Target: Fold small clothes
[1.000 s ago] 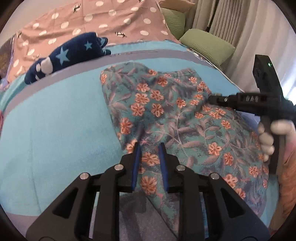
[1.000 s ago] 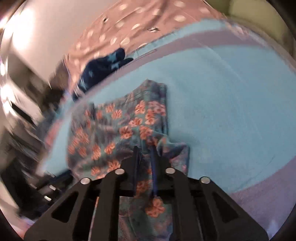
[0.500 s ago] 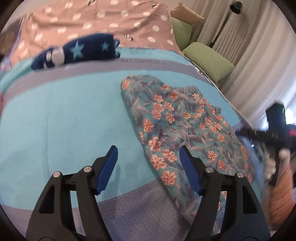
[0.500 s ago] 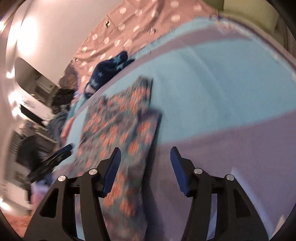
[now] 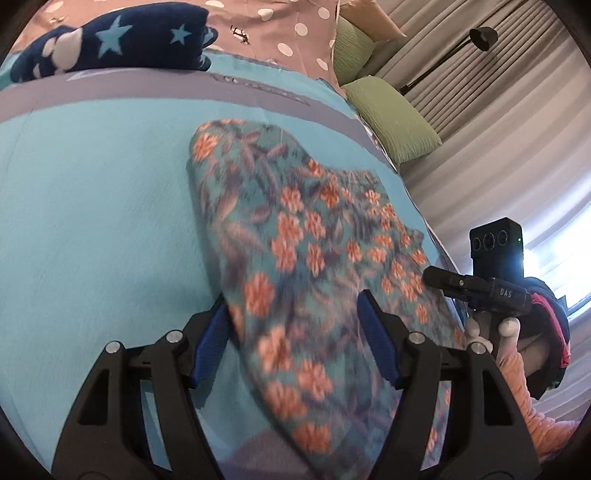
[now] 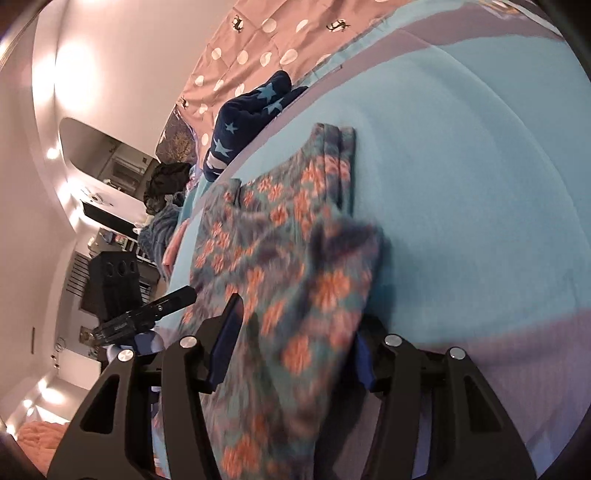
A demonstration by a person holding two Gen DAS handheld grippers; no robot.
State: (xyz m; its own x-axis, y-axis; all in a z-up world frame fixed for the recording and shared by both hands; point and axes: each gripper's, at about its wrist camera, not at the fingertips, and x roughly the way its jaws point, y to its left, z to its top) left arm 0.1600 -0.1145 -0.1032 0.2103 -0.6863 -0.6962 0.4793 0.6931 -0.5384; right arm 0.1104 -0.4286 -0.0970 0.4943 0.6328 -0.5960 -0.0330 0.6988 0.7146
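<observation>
Clothing with an orange flower print (image 5: 295,236) lies folded on the turquoise blanket (image 5: 96,206). From the left wrist, the left gripper (image 5: 291,343) is spread over its near end, pads clear. From the right wrist, the right gripper (image 6: 295,343) is closing, the cloth (image 6: 288,258) lying between its parted pads, unpinched. A navy star-patterned garment (image 6: 247,122) lies far behind.

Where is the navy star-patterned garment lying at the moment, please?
The navy star-patterned garment lies at the far edge of the turquoise blanket, against the pink dotted quilt, beyond the floral garment: upper left in the left wrist view, upper middle in the right.
</observation>
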